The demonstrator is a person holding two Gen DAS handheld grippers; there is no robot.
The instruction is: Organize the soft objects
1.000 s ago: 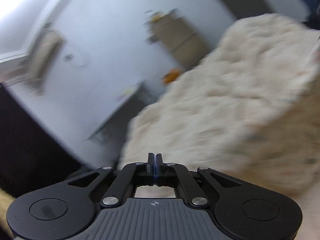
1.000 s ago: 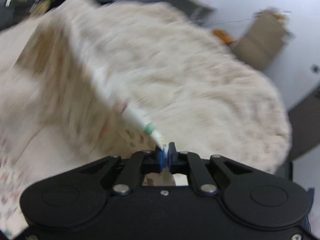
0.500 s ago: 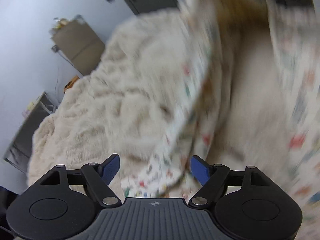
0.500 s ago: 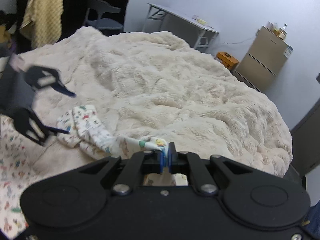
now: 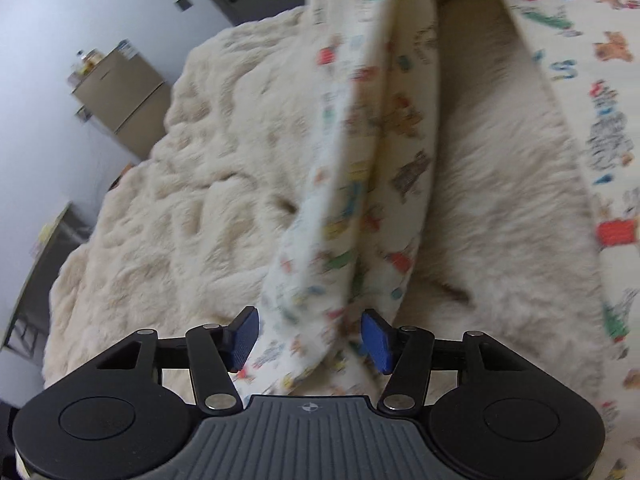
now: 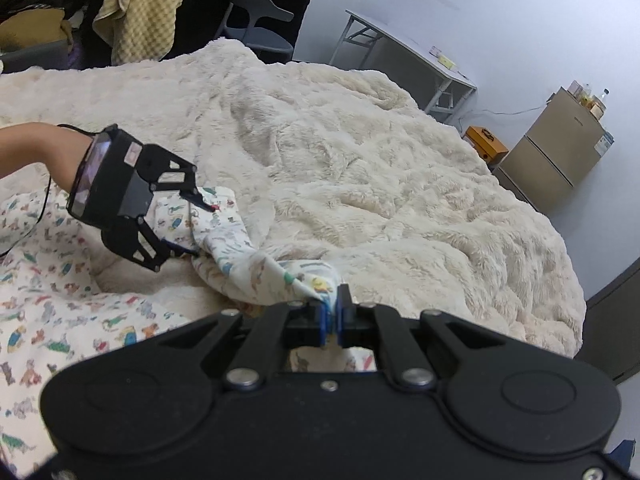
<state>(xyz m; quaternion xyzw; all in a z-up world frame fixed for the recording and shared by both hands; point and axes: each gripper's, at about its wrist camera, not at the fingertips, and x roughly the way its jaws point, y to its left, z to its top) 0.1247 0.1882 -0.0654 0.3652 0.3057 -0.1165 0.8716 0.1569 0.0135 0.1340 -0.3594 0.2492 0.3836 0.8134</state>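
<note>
Printed cloth [image 6: 224,240] clamped in right gripper [image 6: 331,312], its fold between closing left gripper [image 5: 310,340] pads.

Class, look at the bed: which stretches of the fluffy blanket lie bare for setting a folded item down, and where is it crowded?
Bare: the fluffy blanket between the printed cloth and the edge nearest the fridge. Crowded: the near corner, with the cloth, the left gripper closing around it and the right gripper.

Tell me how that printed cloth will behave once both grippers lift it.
The printed cloth will probably sag: it already bunches into folds between the right gripper, shut on a corner, and the left gripper, whose jaws are closing around a fold. It looks thin, so likely light. It may drag on the fluffy blanket.
</note>
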